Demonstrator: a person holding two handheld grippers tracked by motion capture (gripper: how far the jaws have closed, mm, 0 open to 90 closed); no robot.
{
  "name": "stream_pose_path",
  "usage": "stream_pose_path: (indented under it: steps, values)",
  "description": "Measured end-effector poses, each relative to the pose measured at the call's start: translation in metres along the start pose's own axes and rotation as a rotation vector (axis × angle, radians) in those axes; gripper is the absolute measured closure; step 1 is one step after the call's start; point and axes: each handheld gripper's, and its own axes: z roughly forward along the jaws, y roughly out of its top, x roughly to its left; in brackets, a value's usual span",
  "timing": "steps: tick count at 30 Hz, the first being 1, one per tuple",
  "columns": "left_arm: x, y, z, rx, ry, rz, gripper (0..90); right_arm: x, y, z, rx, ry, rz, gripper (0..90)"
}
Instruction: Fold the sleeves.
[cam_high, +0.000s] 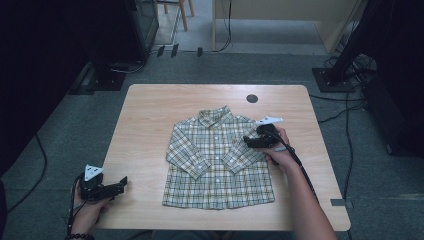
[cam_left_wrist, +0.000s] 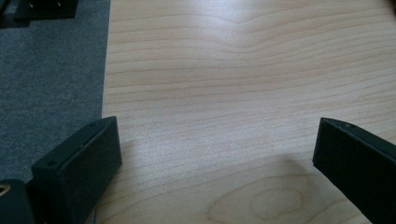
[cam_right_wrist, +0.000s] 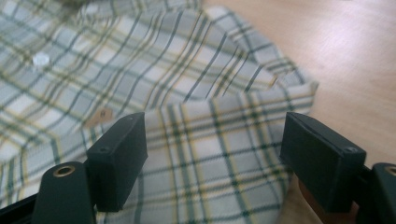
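Fingers of the right gripper (cam_high: 248, 140) are standing wide over the plaid shirt (cam_high: 218, 160), straddling its folded-in sleeve (cam_right_wrist: 224, 140) without pinching it. That shirt is lying flat mid-table (cam_high: 150, 115), both sleeves crossed inward, body not yet folded, so folding looks barely begun. Left gripper (cam_high: 121, 183) is waiting wide open, empty, at the near corner.

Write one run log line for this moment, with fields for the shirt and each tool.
green and yellow plaid cotton shirt: flat on light wooden table, sleeves folded in | right tool: open over shirt sleeve | left tool: open, at table corner
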Motion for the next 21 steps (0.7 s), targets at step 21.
stream_pose_path:
  steps: [21]
  values:
    - [0.001, 0.000, 0.000, -0.002, -0.003, -0.002, 1.5, -0.014, 0.030, 0.016, 0.001, -0.029, 0.019, 23.5]
